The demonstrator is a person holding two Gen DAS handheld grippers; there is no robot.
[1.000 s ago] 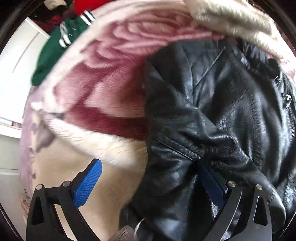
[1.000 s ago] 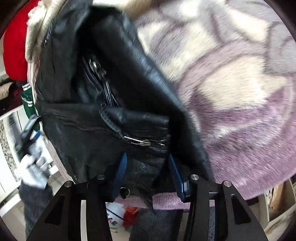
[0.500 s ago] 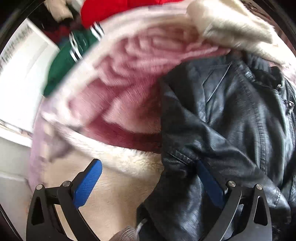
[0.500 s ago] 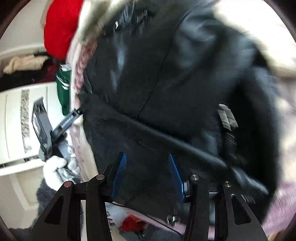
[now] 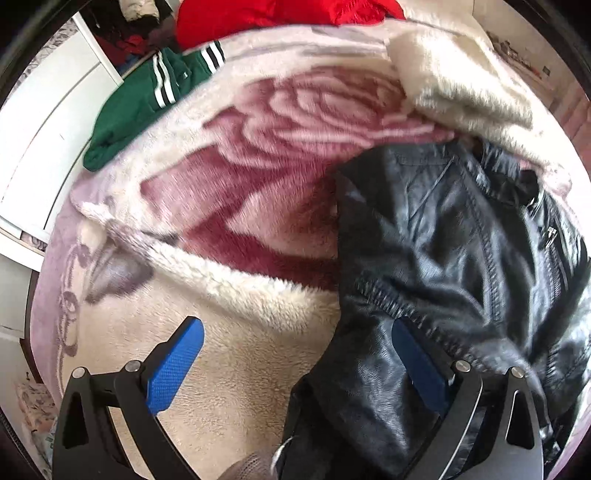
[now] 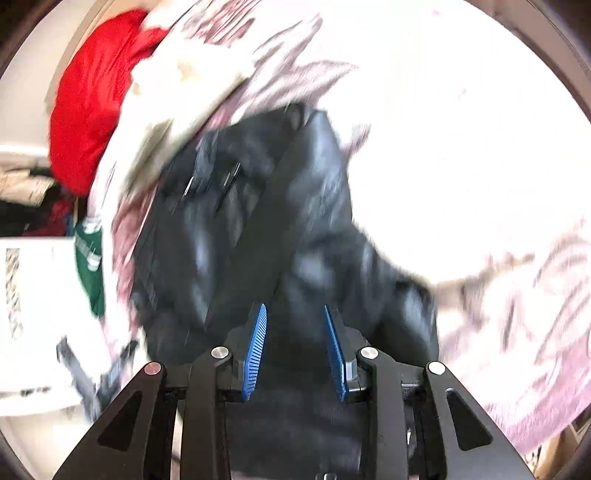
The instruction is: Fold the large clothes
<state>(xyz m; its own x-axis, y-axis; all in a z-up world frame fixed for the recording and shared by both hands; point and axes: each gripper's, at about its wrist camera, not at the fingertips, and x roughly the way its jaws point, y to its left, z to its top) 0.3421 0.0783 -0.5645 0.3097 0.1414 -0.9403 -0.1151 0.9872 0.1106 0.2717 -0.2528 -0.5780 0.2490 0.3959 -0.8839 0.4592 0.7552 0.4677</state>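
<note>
From my left wrist view the black leather jacket (image 5: 461,258) lies on the rose-patterned fleece blanket (image 5: 288,155), filling the right half, and its left edge runs nearly straight up and down the frame. Left of that edge I see open blanket all the way to a fluffy cream fold (image 5: 229,277) and the pale lower stretch under my left claw (image 5: 295,365). That claw is spread wide: its left blue pad sits over bare blanket, its right pad lies against the jacket's sleeve area, gripping nothing. The jacket's collar end points up and away toward a cream fuzzy garment (image 5: 461,85), which borders its top; so its long axis runs from near me to far. Beyond the blanket's far-left edge lie a green garment with white stripes (image 5: 140,110) and a red garment (image 5: 266,14), with white furniture (image 5: 44,129) at the left rim. The right wrist view is heavily blurred: my right claw (image 6: 295,347) has its pads partly closed with dark jacket leather filling the gap, though whether they actually pinch it I cannot tell. To the right of the jacket there, the blanket is washed out in bright light.
</note>
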